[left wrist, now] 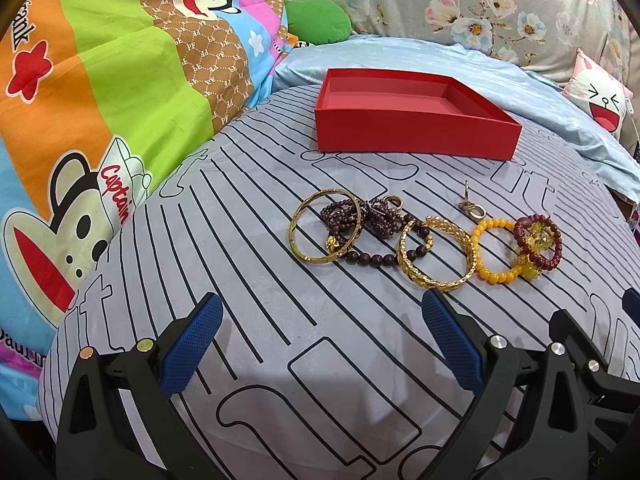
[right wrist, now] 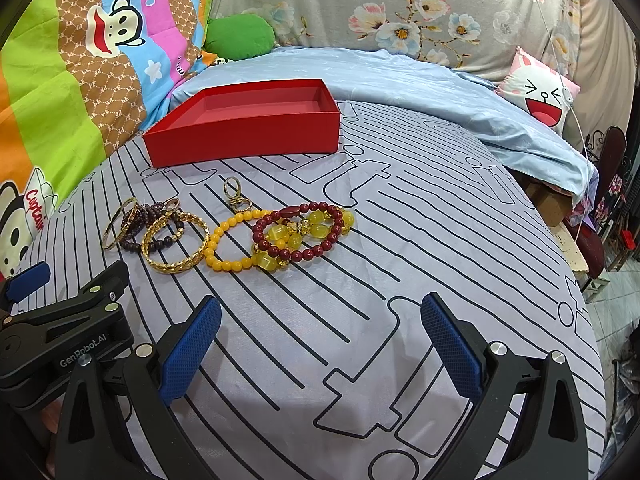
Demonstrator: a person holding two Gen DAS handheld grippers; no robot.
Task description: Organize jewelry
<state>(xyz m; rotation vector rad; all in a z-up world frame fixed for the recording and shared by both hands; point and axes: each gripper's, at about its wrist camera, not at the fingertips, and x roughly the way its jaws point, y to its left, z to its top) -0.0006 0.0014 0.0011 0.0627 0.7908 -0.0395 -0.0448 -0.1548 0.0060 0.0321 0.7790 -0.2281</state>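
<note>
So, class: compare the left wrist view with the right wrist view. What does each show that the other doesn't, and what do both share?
Only the left wrist view: the "frank" lettering on the cartoon quilt.

Only the right wrist view: tiled floor and furniture beside the bed.

Both: the open red cardboard box, empty; the row of gold bangles and beaded bracelets on the striped grey sheet; both grippers open, left gripper, right gripper.

A matt red cardboard box (left wrist: pixel 416 120) is sitting at the far edge of smooth printed bed cloth (left wrist: pixel 260 280); shiny gold-metal bangles (left wrist: pixel 438 254) and glossy beads (right wrist: pixel 232 246) are gleaming; textured blue pads (right wrist: pixel 190 350) are showing.
</note>
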